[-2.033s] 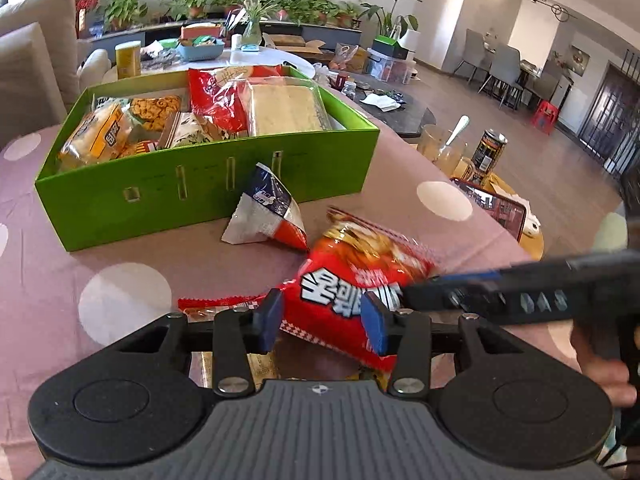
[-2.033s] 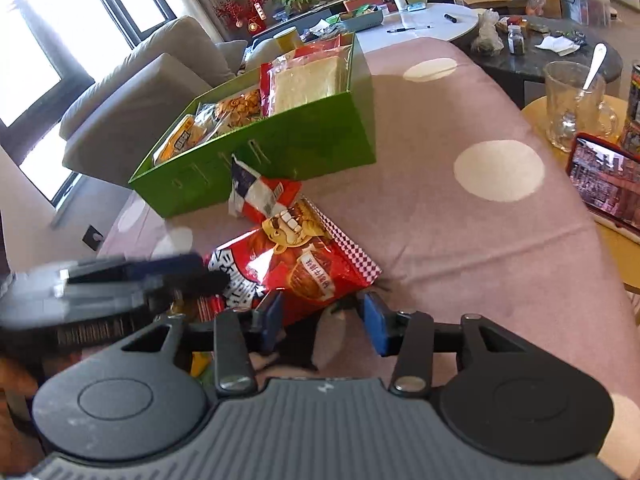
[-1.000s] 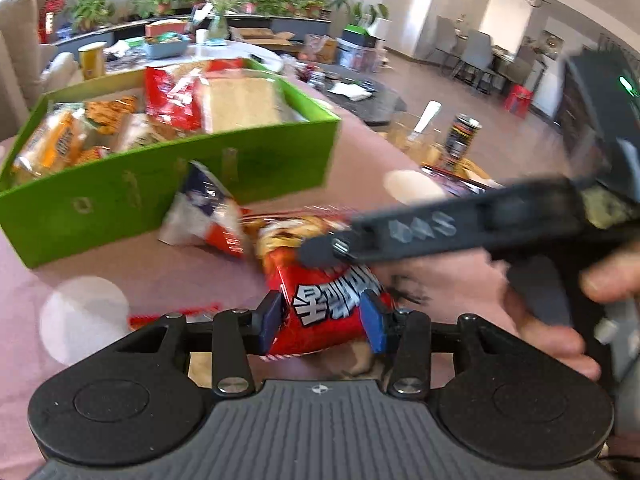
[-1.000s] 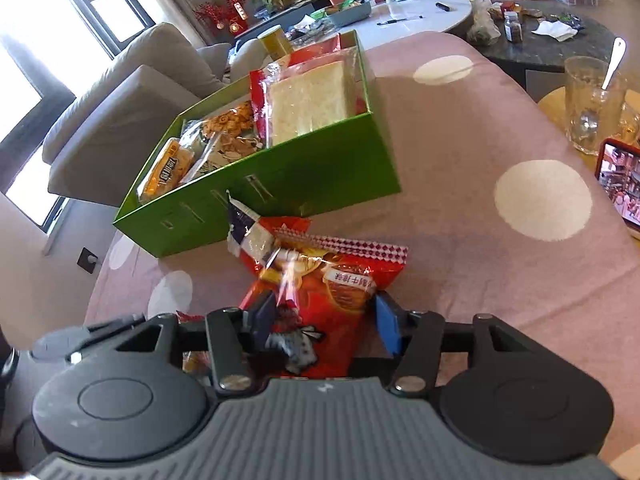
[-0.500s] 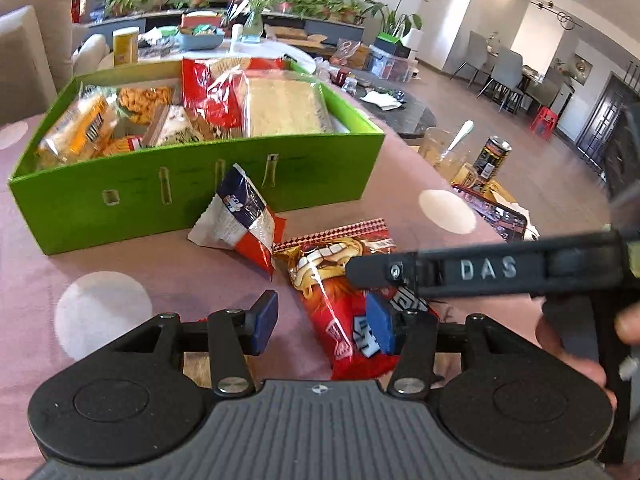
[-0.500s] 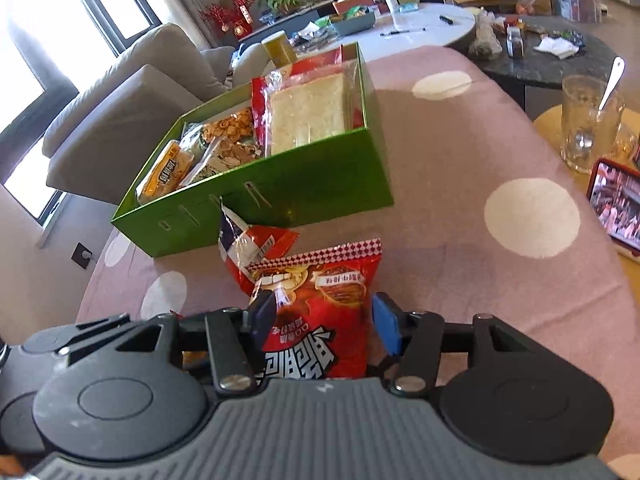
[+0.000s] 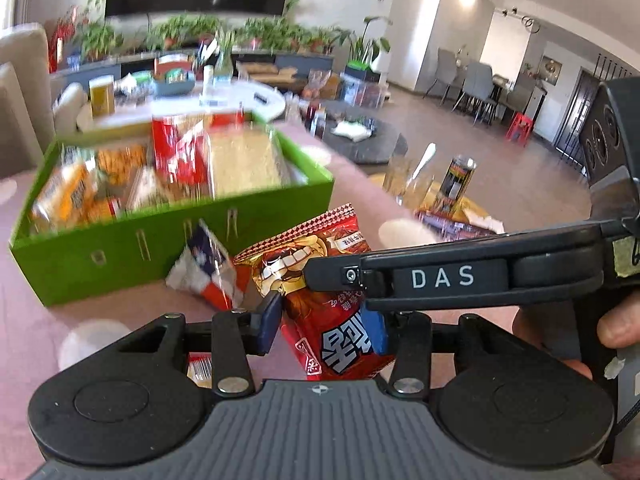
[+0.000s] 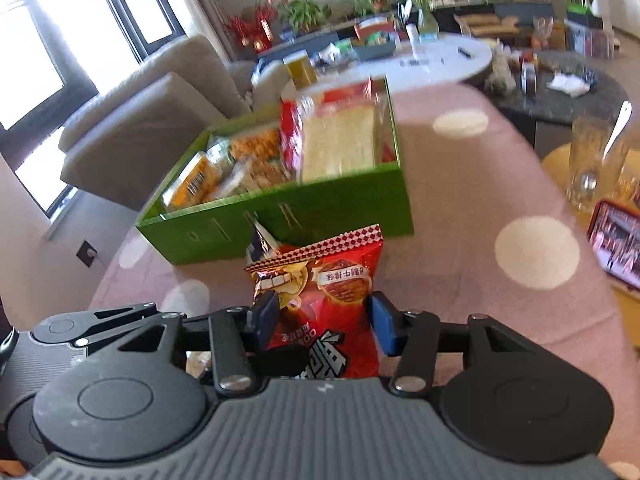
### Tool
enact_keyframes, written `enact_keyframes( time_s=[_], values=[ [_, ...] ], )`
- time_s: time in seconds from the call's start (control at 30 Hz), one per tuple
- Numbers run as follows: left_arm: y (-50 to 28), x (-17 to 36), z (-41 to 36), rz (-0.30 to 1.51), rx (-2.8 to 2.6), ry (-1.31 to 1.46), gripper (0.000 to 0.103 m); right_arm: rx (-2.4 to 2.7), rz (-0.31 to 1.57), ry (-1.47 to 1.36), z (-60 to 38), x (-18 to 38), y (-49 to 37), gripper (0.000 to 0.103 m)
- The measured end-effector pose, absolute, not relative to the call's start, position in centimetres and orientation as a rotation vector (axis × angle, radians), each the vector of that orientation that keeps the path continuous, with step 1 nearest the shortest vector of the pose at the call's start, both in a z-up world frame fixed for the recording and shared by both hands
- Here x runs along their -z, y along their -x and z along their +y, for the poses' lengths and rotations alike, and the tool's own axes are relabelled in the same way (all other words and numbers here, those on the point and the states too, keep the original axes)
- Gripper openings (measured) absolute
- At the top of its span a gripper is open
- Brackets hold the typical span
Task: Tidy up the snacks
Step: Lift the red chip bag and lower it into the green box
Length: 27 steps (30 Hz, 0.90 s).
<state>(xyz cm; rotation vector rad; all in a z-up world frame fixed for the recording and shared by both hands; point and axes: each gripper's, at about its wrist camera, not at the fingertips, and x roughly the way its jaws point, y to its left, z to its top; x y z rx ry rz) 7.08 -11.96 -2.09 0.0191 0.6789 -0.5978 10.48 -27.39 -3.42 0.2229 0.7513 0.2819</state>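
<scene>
A red snack bag is raised off the pink spotted table and stands between the blue pads of my right gripper, which is shut on its sides. In the left wrist view the same red bag sits between my left gripper's pads, with the right gripper's black arm crossing over it. Whether the left pads press the bag is unclear. The green box of snacks stands just beyond, also seen in the left wrist view.
A small red, white and blue packet lies in front of the box. A yellow snack packet lies under the left gripper. A glass with a spoon and a phone stand on a side table at right.
The red bag has been lifted off the table and turned upright in the right gripper. Both grippers have risen and moved toward the green box.
</scene>
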Motion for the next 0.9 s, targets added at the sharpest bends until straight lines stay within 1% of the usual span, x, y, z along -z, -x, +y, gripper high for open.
enact_keyframes(
  time_s=[0.13, 0.3, 0.9],
  values=[
    [-6.7, 0.4, -12.0, 0.621, 0.592, -0.038, 0.04, -0.293, 0.683, -0.212, -27.3, 1.7, -10.0, 0.072],
    [-7.4, -0.9, -11.9, 0.59, 0.579, -0.043, 0.042, -0.313, 0.623, -0.204, -27.2, 0.3, -10.4, 0.072],
    [-13.0, -3.0, -12.2, 0.531, 0.525, -0.056, 0.043, -0.332, 0.53, -0.199, -26.6, -1.8, -14.6, 0.072]
  ],
)
